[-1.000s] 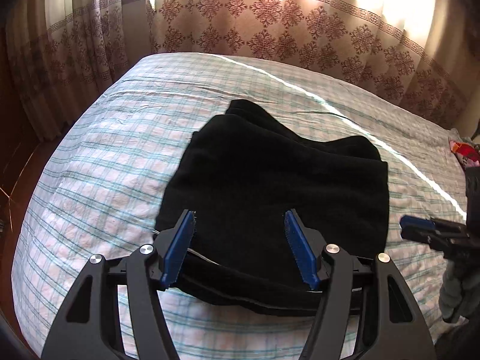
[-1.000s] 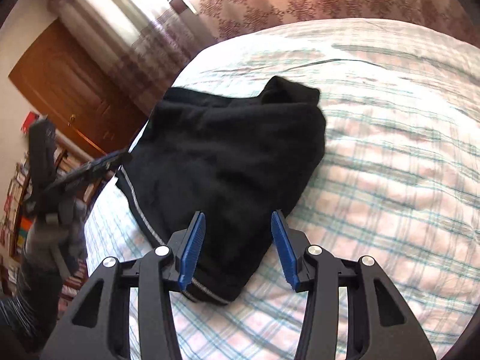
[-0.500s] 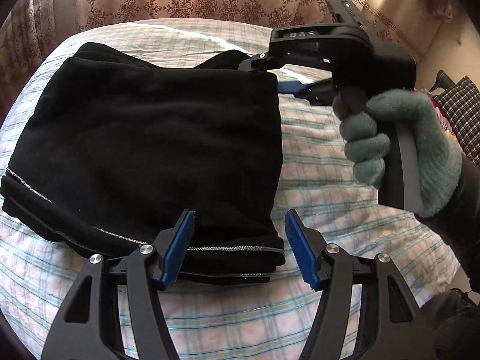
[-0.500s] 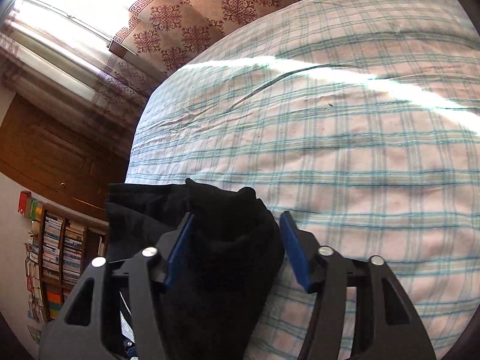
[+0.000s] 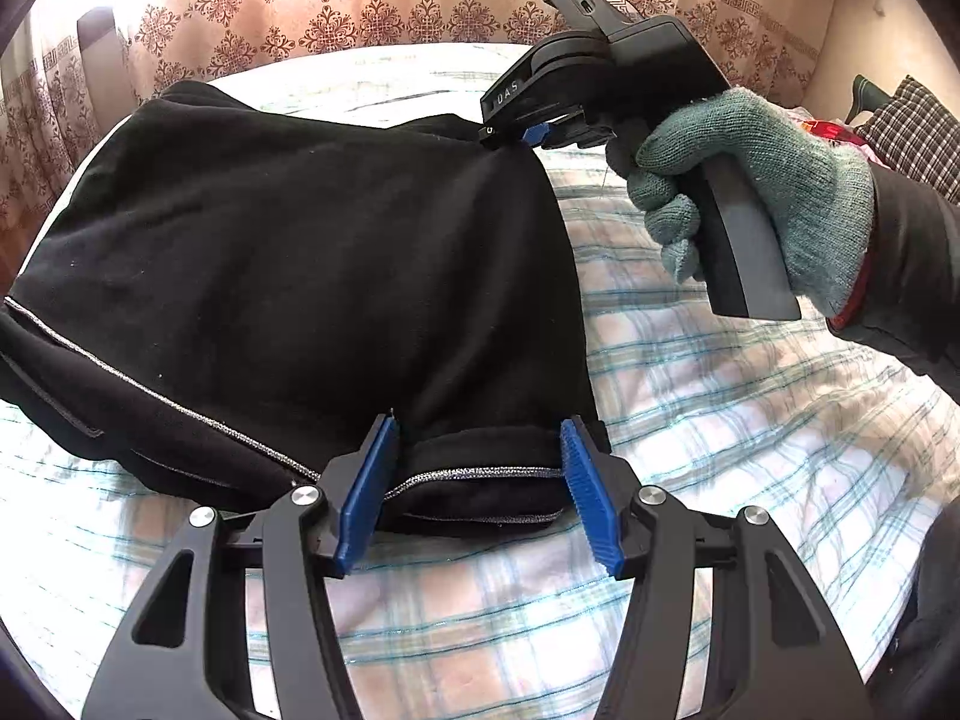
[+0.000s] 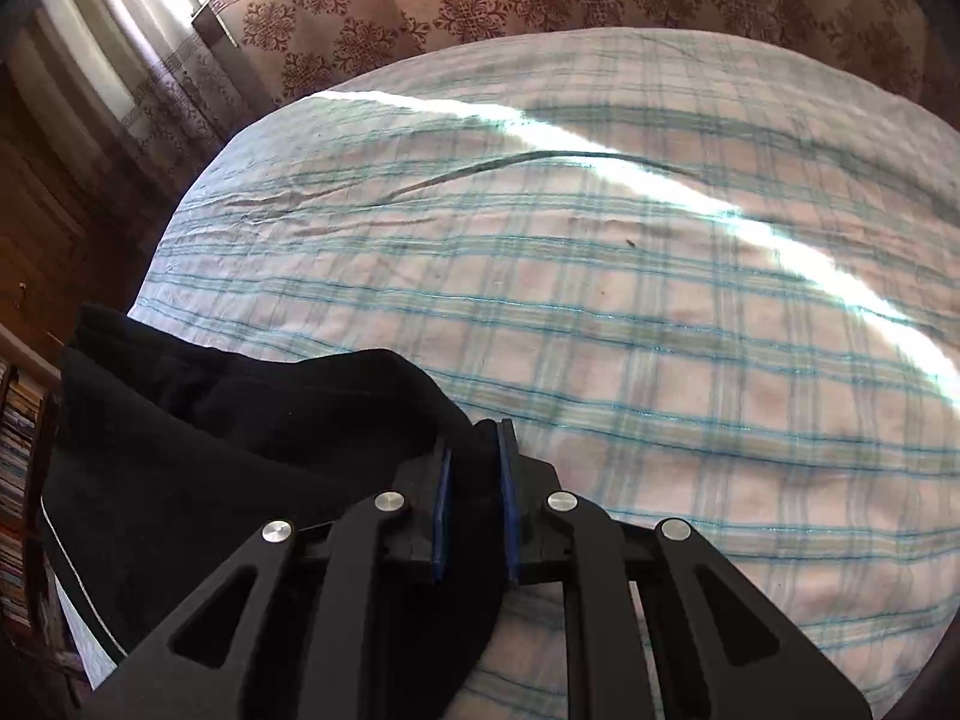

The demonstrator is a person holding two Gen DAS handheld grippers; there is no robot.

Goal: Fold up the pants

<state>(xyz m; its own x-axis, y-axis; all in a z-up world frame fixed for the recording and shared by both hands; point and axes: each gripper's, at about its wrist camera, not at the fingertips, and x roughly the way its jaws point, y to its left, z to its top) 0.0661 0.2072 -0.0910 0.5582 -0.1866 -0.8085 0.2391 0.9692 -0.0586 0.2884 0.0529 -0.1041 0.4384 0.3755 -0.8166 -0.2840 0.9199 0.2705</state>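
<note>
Now the black pants (image 5: 312,276) lie part-folded on the plaid bed (image 5: 720,420), right gripper (image 6: 474,504) just closed w/ fingers clamped on the far corner, left gripper (image 5: 477,498) fingers closing but apart around the near hem; uneven lift could skew the fold.

Right hand-held gripper (image 6: 474,498) just closing, pinching black pants (image 6: 240,450) edge on plaid bedsheet (image 6: 660,300).

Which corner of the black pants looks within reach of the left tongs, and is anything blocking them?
Probably the near corner: the left tongs already straddle the pants there, jaws just closing, nothing between. The right tongs grip the far corner.
</note>
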